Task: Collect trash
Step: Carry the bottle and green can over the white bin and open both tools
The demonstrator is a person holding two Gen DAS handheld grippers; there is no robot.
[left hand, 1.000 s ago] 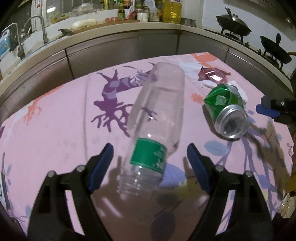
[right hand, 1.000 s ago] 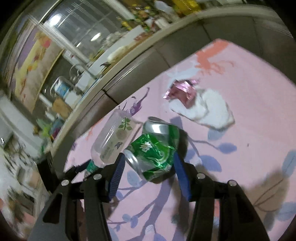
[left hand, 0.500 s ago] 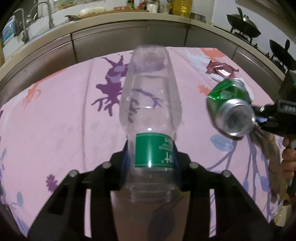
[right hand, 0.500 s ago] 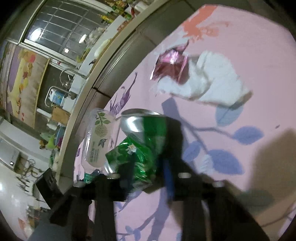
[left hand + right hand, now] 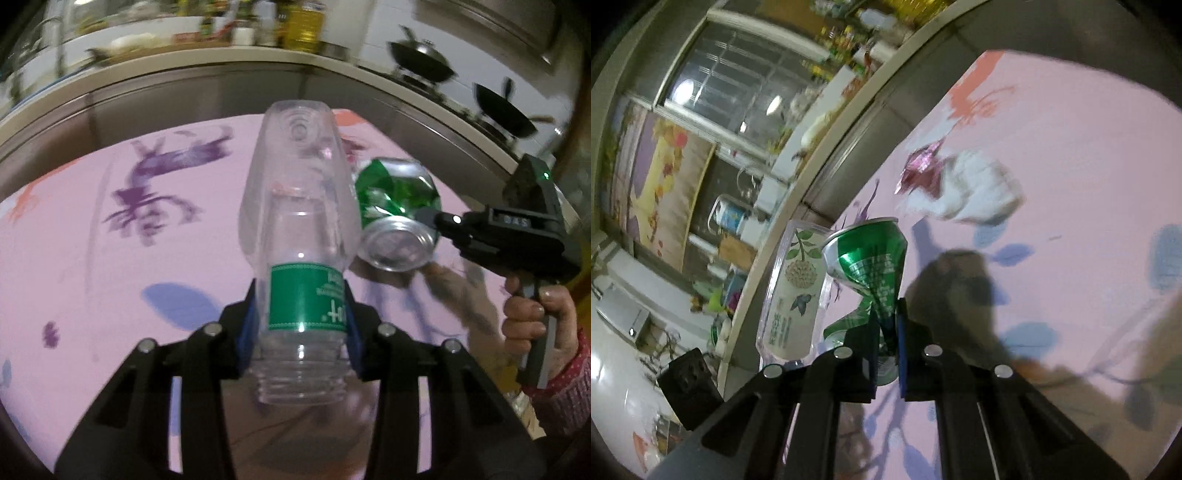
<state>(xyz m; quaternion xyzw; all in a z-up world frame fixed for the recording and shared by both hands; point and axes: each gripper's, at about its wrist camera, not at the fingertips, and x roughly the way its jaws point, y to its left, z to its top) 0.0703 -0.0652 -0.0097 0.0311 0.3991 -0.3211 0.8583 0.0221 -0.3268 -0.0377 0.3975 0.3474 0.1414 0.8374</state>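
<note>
- The clear plastic bottle [image 5: 299, 236] is clamped by the left gripper [image 5: 299, 325] at its green label band; the blue pads are pressed on both sides of the band, about a third of the way open.
- The long axis of the bottle runs straight forward along the fingers, with the open threaded neck toward the camera and the base pointing away, above the pink tablecloth [image 5: 110, 266].
- The crushed green can [image 5: 875, 280] is pinched by the right gripper [image 5: 886, 336]; its jaws have just been closing and are now almost fully together on the flattened waist of the can.
- The can stands out forward and upward from the pads, its silver end away from the camera, clear of the cloth.
- In the left wrist view the can [image 5: 399, 218] is seen just beside the bottle on its right, possibly touching; this cannot be told for sure.
- No bin is visible in either view, so its direction cannot be told.
- A pink foil wrapper [image 5: 923, 173] and a white crumpled tissue [image 5: 975, 195] lie touching each other on the cloth, well ahead of the right gripper; it is judged that this hand is the nearer one for them.
</note>
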